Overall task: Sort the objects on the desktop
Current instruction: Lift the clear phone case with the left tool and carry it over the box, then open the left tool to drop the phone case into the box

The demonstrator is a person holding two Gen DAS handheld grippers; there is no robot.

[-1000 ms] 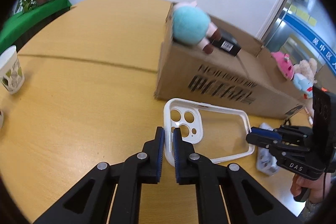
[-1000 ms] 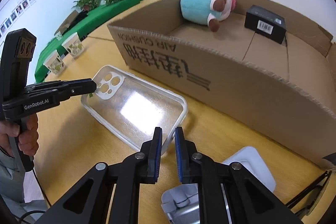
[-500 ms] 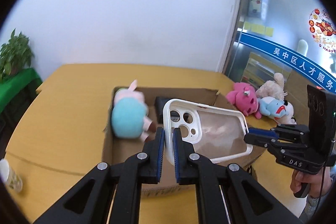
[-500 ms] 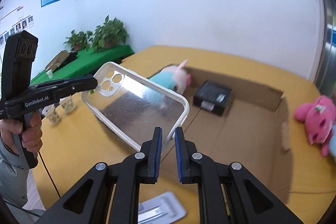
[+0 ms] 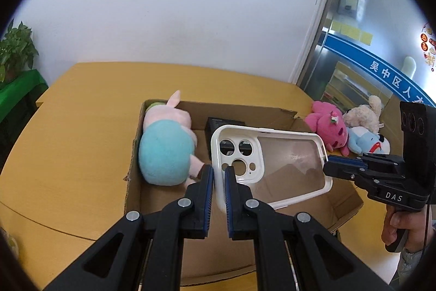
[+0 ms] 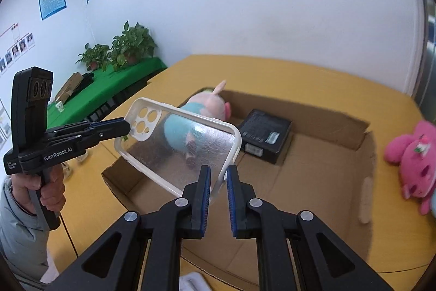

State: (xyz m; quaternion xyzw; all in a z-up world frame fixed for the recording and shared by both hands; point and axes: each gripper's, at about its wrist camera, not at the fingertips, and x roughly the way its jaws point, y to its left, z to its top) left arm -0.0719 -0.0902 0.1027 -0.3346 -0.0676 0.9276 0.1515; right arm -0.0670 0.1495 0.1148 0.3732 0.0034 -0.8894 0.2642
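Both grippers have carried the case [image 5: 272,168] up off the table, and it now hangs over the open box [image 5: 275,111] instead of lying in front of its printed wall. Left gripper [image 5: 218,182] is nearly closed, pinching the camera-hole end of the white rim at lower centre of its view; right gripper [image 6: 218,183] is likewise nearly closed, clamping the opposite end at lower centre of its own view. Long axis runs from one gripper to the other, roughly level, with the clear back tilted slightly. Neither hand is nearer; each holds an end.

Below the case, in the right wrist view, the plush [image 6: 201,113] fills the box's far left corner and the black carton [image 6: 263,135] sits at centre, so bare cardboard floor lies toward the lower right. That patch looks like the best landing spot. Pink toys [image 5: 328,127] lie outside, just past the box's right wall. Lowering should stay clear of the near wall's rim.
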